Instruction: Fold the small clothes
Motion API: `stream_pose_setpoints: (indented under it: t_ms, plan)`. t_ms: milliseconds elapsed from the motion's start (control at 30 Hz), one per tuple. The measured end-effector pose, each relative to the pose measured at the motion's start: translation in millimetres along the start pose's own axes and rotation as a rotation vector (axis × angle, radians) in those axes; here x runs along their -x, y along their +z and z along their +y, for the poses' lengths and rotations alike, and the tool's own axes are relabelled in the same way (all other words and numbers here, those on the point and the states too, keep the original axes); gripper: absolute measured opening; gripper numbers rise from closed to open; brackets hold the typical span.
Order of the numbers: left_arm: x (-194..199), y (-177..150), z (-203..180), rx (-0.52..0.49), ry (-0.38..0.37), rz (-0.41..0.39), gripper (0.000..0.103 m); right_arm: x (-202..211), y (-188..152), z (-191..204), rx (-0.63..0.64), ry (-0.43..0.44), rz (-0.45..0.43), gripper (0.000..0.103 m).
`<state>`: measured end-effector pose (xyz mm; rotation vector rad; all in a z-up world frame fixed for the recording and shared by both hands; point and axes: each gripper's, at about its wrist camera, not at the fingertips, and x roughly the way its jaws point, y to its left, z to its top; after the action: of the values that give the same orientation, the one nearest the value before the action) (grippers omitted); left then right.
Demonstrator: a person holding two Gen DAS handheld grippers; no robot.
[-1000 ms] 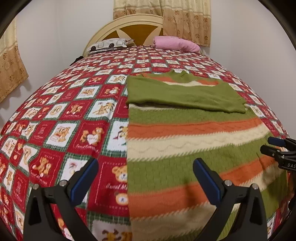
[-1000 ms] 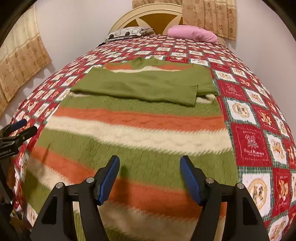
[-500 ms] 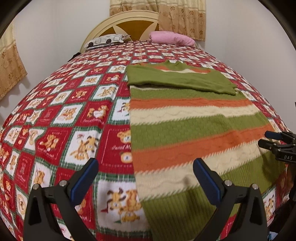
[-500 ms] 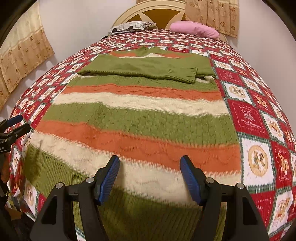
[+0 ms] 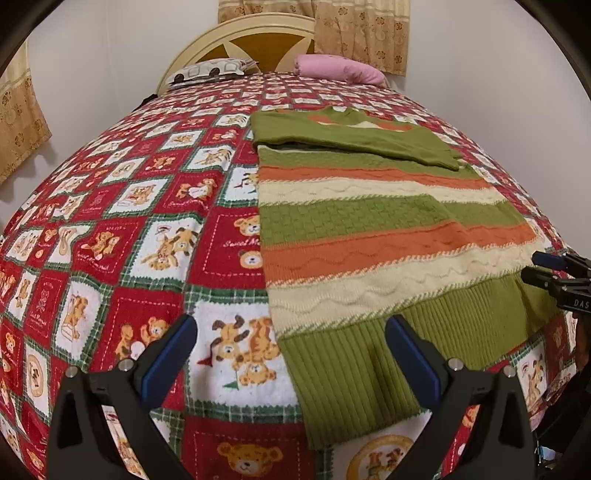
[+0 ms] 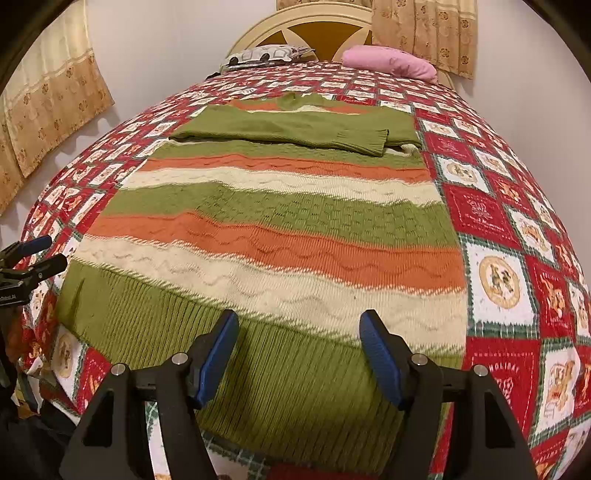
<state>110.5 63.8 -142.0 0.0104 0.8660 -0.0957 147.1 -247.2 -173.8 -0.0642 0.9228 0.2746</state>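
Observation:
A striped green, orange and cream knit sweater (image 5: 369, 229) lies flat on the bed, its sleeves folded across the chest at the far end; it also shows in the right wrist view (image 6: 280, 229). Its green ribbed hem (image 5: 376, 362) lies nearest me. My left gripper (image 5: 291, 354) is open and empty above the hem's left corner. My right gripper (image 6: 299, 350) is open and empty above the hem (image 6: 295, 376) toward its right side. Each gripper shows at the edge of the other's view, the right one (image 5: 546, 269) and the left one (image 6: 33, 254).
The bed carries a red, white and green teddy-bear quilt (image 5: 129, 229). A patterned pillow (image 5: 210, 70) and a pink pillow (image 5: 340, 68) lie by the cream headboard (image 5: 258, 33). Curtains hang at left (image 6: 44, 110) and behind. White walls flank the bed.
Both grippers have drawn back toward the foot of the bed, from over the sweater's middle to its hem. Both stay open. The sweater has not moved.

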Motion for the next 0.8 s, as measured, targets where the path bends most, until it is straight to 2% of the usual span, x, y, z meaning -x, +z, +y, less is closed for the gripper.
stream_pose_setpoints:
  t_ms: [367, 467, 733, 800]
  plan:
    - [-1.6, -14.4, 5.1, 0.029, -0.018, 0.028, 0.103, 5.2, -19.6, 1.2, -0.013, -0.003, -0.001, 0.069]
    - [1.5, -20.2, 3.4, 0.037, -0.047, 0.036, 0.101, 7.2, -23.2, 0.1, -0.023, -0.002, -0.006, 0.069]
    - [-0.1, -33.8, -7.6, 0.06, -0.148, 0.089, 0.067, 11.6, -39.5, 3.2, -0.021, -0.016, -0.059, 0.073]
    - [-3.6, -37.7, -10.9, 0.052, -0.144, 0.095, 0.064, 12.2, -41.5, 4.6, -0.011, -0.021, -0.067, 0.073]
